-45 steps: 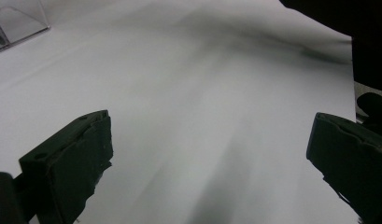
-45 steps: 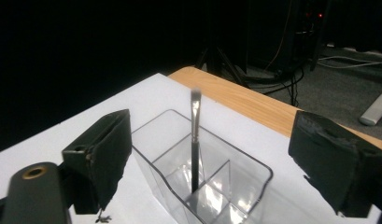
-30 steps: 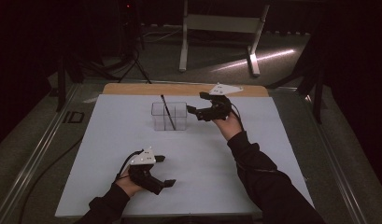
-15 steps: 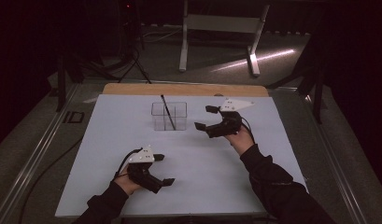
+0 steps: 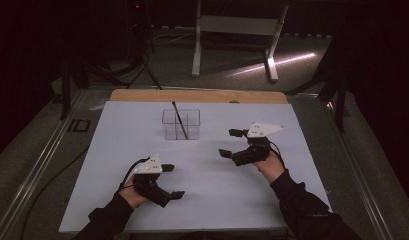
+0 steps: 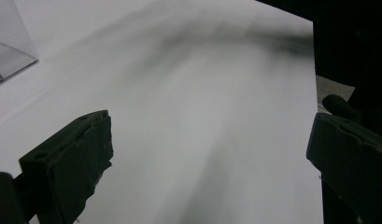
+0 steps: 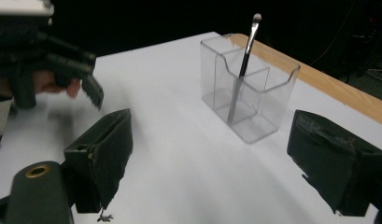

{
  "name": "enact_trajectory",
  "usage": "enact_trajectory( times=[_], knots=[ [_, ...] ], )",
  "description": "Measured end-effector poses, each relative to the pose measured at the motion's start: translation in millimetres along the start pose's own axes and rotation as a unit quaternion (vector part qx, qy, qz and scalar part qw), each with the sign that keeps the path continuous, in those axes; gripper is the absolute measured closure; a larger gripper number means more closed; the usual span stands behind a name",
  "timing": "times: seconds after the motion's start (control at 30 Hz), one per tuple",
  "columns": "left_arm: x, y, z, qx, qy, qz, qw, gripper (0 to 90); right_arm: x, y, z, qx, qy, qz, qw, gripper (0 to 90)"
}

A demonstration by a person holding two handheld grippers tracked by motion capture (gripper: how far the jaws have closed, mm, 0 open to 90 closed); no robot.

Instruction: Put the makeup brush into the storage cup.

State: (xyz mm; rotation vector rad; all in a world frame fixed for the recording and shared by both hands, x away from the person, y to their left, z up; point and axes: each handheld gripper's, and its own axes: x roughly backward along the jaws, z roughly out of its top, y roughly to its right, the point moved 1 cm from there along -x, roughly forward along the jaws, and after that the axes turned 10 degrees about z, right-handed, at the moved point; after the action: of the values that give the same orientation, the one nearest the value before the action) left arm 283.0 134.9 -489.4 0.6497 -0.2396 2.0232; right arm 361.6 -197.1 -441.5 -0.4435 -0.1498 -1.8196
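Toward the far middle of the white-covered counter [image 5: 117,150] stands a clear plastic divided organiser box [image 5: 181,125], with a slim dark-handled makeup brush [image 5: 180,120] leaning inside it, bristle tip up, long axis tilted off vertical. Left gripper [image 5: 173,180] sits at the near left, jaws wide, nothing between them; right gripper [image 5: 231,143] hangs right of the box, well apart from it, jaws wide and empty. Nothing lies between either gripper and the box; a wooden edge strip [image 5: 192,96] borders the counter's far side.
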Motion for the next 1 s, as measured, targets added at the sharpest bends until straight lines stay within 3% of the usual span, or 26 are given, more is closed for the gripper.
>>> enact_trajectory(
  times=[0.2,0.5,0.73,0.87,1.0],
  knots=[
    [7.6,-1.2,-4.2,-0.001,0.003,0.002,1.0000,1.9,18.2,-10.0,-16.4,-0.010,0.003,0.003,0.9999,14.2],
    [19.4,-4.9,-12.9,0.004,0.008,0.005,0.9999,1.9,42.8,-24.4,-39.7,-0.001,0.001,-0.002,1.0000,14.2],
    [27.6,-7.7,-20.5,0.005,0.018,0.008,0.9998,1.9,51.3,-27.8,-60.3,0.000,-0.007,0.031,0.9995,14.2],
    [31.6,-8.9,-25.8,0.006,0.021,0.010,0.9997,1.9,54.4,-32.4,-69.7,0.000,-0.018,0.038,0.9991,13.9],
    [35.7,-11.2,-30.6,0.009,0.023,0.015,0.9996,2.0,57.7,-32.4,-78.0,-0.017,-0.019,0.046,0.9986,13.7]
  ],
)
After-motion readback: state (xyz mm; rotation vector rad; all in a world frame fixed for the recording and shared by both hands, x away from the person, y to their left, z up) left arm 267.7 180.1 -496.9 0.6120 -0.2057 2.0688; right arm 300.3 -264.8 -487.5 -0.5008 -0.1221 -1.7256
